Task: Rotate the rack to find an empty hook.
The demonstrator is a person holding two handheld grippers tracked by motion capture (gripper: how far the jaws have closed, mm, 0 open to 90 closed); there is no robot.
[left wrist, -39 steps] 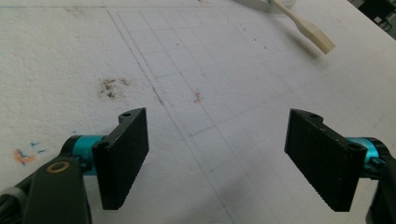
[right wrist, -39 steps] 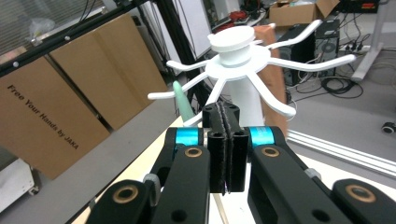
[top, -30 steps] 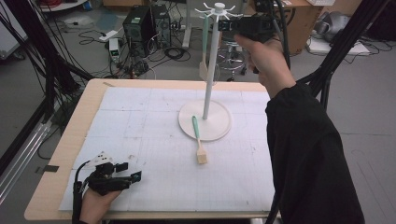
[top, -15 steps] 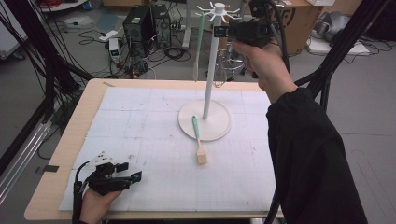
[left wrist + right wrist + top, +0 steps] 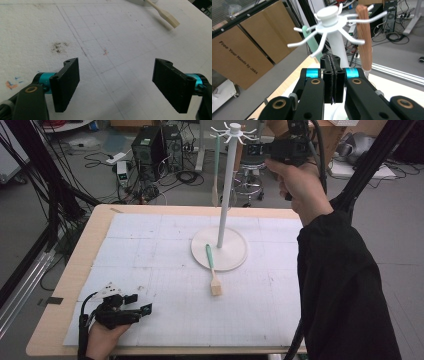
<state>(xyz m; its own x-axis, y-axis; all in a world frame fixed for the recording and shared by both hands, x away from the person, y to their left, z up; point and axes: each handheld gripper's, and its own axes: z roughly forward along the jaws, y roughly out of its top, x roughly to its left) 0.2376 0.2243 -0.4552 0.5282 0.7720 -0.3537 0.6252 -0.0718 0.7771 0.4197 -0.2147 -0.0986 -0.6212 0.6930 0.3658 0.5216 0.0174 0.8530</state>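
Beside rack top (image 5: 234, 131), shut right gripper (image 5: 250, 149)

Rack (image 5: 227, 195): smooth white plastic, slightly glossy. Brush (image 5: 212, 270): matt green handle, pale wooden-looking head. Table (image 5: 90, 245): light wood edge under a rough, matt white sheet (image 5: 165, 270).

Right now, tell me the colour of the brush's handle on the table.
Green handle; the high view shows it best.
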